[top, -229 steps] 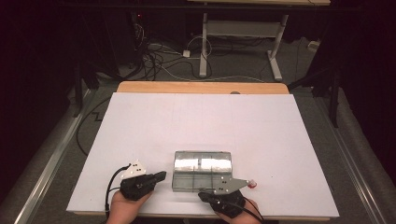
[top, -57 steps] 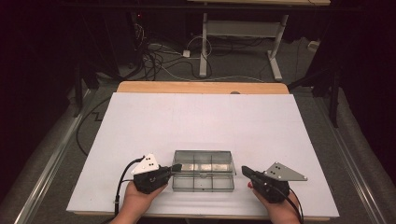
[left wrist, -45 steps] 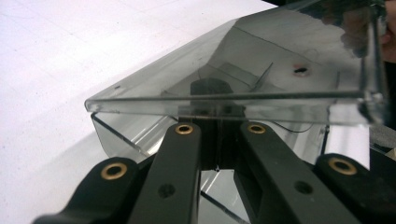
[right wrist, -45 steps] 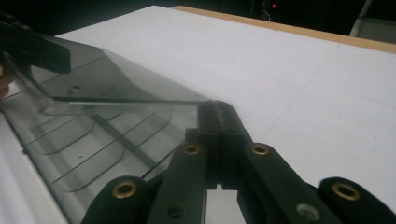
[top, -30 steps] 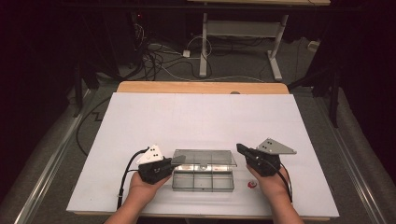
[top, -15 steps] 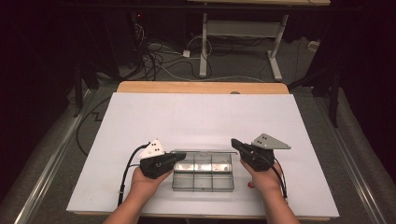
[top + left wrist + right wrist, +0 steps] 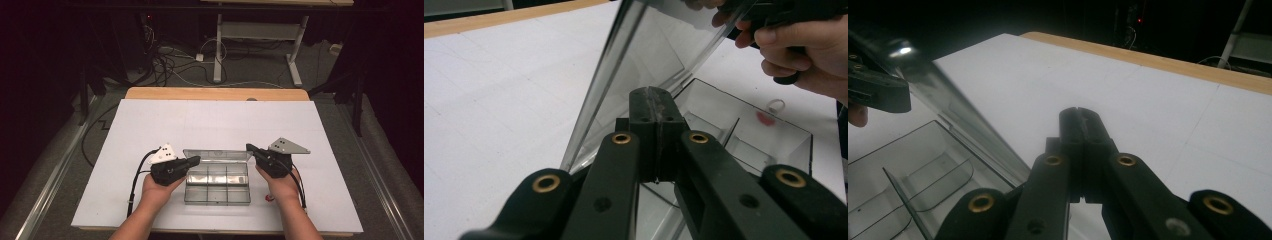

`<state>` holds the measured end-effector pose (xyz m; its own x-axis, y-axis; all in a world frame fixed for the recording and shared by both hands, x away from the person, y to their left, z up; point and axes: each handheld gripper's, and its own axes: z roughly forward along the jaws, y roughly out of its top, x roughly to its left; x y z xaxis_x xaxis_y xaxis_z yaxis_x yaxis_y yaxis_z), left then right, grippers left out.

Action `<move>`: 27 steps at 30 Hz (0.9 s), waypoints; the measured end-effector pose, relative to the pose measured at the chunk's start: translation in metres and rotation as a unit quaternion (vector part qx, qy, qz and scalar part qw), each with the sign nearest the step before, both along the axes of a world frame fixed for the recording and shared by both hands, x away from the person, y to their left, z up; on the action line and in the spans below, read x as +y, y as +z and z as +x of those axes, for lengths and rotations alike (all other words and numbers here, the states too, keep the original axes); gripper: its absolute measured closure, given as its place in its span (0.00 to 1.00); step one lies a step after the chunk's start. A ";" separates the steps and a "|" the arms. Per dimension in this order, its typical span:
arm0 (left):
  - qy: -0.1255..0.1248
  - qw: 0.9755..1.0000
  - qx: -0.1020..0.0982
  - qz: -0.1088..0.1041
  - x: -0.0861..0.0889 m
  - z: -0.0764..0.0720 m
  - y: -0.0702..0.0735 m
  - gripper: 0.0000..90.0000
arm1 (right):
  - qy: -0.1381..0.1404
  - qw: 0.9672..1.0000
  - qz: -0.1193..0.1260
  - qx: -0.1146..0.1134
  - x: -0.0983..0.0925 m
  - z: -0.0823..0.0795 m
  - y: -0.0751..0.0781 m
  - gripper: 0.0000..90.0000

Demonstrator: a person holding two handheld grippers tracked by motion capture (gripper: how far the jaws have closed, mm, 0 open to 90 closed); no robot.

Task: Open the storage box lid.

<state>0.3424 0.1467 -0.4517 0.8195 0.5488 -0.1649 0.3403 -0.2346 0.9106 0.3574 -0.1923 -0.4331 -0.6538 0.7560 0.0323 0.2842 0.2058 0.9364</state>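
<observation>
A clear plastic box [image 7: 217, 201] with several compartments sits near the table's front edge, its hinged lid [image 7: 217, 155] raised and tilted back. At the lid's left end, my left gripper [image 7: 196, 160] is shut with nothing between its jaws. In the left gripper view its tips [image 7: 655, 95] rest against the slanted lid [image 7: 649, 45], above the box [image 7: 769, 140]. My right gripper [image 7: 248, 147] is shut and empty at the lid's right end. In the right gripper view its tips [image 7: 1079, 112] lie just beside the lid [image 7: 948, 100] and the box [image 7: 923, 160].
A small red thing [image 7: 270, 198] lies on the white table [image 7: 210, 125] right of the box, by my right wrist. A wooden strip [image 7: 215, 93] runs along the far edge. Cables and desk legs are on the floor beyond.
Both grippers have moved away from me along the box's ends, and the lid has swung up from nearly flat to raised and tilted back.
</observation>
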 end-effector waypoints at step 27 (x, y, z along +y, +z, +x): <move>0.011 1.000 0.004 0.001 -0.001 0.014 0.001 0.97 | 0.003 1.000 0.015 0.007 0.004 0.021 0.001 1.00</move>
